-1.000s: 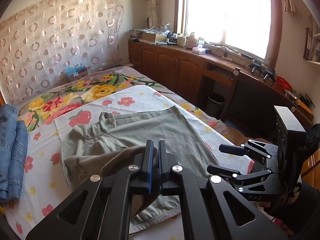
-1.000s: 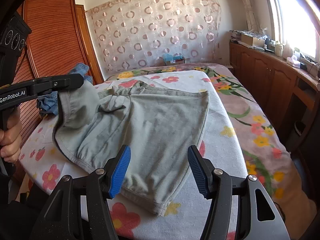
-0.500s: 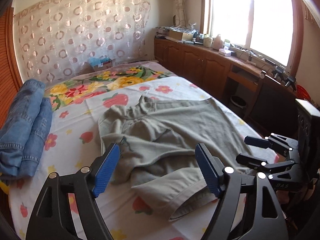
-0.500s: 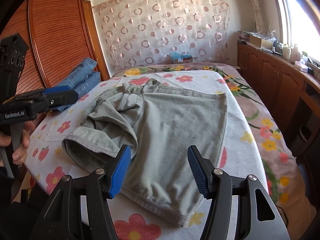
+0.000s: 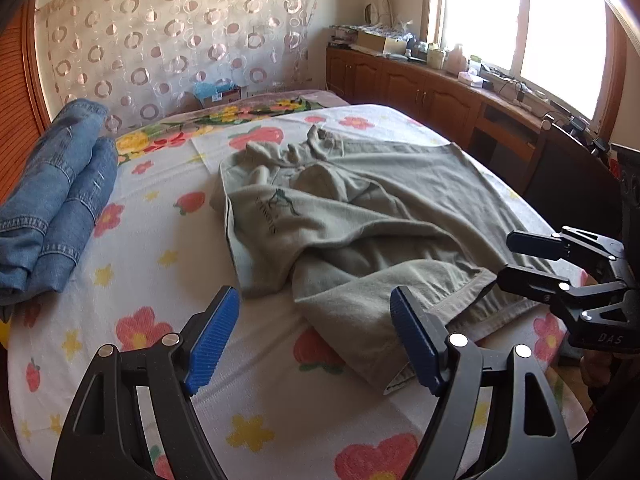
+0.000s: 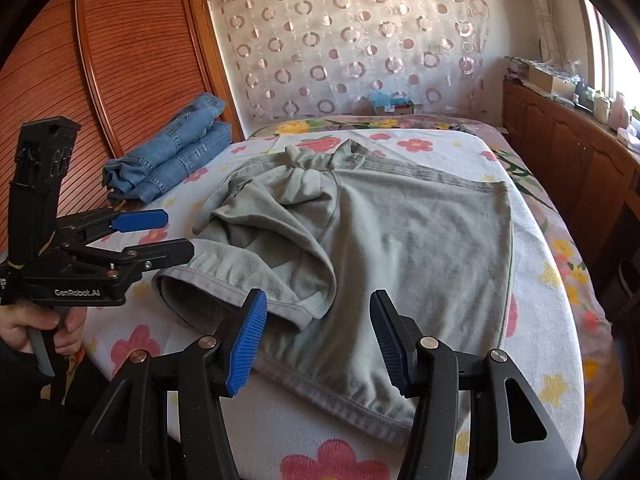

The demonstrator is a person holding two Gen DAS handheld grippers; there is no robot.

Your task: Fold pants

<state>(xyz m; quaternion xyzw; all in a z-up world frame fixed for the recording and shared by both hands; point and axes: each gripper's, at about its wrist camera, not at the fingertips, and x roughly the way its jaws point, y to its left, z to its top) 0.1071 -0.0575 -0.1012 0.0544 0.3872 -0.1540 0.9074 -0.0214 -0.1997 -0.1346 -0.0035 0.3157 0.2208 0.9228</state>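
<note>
The grey-green pants (image 6: 400, 248) lie on the flowered bed (image 6: 552, 320), one leg thrown loosely over the other, its hem (image 6: 224, 280) facing the near edge. One second earlier the left gripper (image 5: 314, 336) was clamped on that leg and held it raised; half a second ago its jaws had parted and the cloth had dropped. Now its blue pads (image 5: 212, 336) stand wide apart and hold nothing. The right gripper (image 6: 320, 340) is likewise spread and empty, hovering above the near hem, as it was throughout. In the right wrist view the left gripper appears just beside the dropped leg, apart from it. Folded jeans (image 5: 52, 212) rest well apart, to the left. By judgement, the first leg-over-leg fold is laid but rumpled and askew; smoothing or re-gripping seems due before any crosswise fold.
</note>
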